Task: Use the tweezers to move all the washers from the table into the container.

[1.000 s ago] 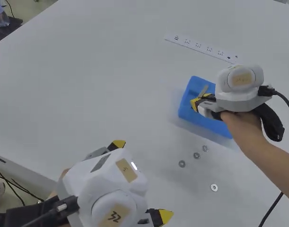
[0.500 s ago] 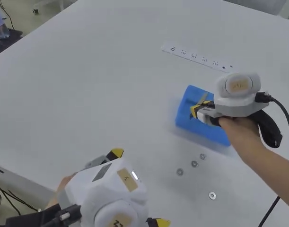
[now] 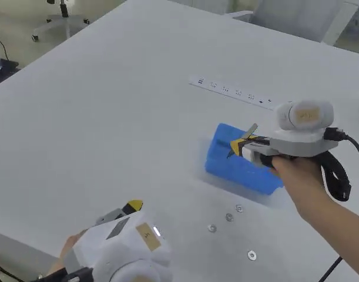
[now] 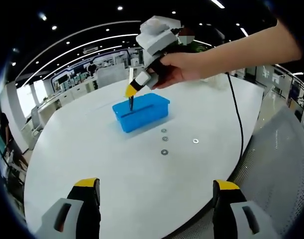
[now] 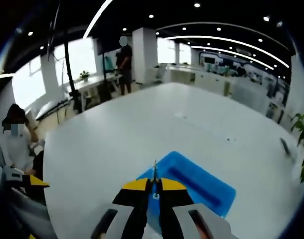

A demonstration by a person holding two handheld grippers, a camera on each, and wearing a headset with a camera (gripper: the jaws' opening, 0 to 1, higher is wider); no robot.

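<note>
Four washers point(image 3: 229, 217) lie loose on the table point(image 3: 108, 106), just beside the blue container point(image 3: 232, 170). The tweezers point(image 4: 131, 103) point down into it, pinched between the closed jaws of the right gripper point(image 3: 237, 145); whether the tips carry a washer is too small to tell. The left gripper point(image 4: 155, 184) hangs low with its jaws wide apart and empty. The flat washers may skid away from the tips on the smooth top, or the tweezers may twist in the jaws.

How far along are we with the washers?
Done: unclear; I can't see whether the container holds anything. In hand: the right gripper grips the tweezers, tips over the container. To do: four washers lie on the table; the left gripper is open.
</note>
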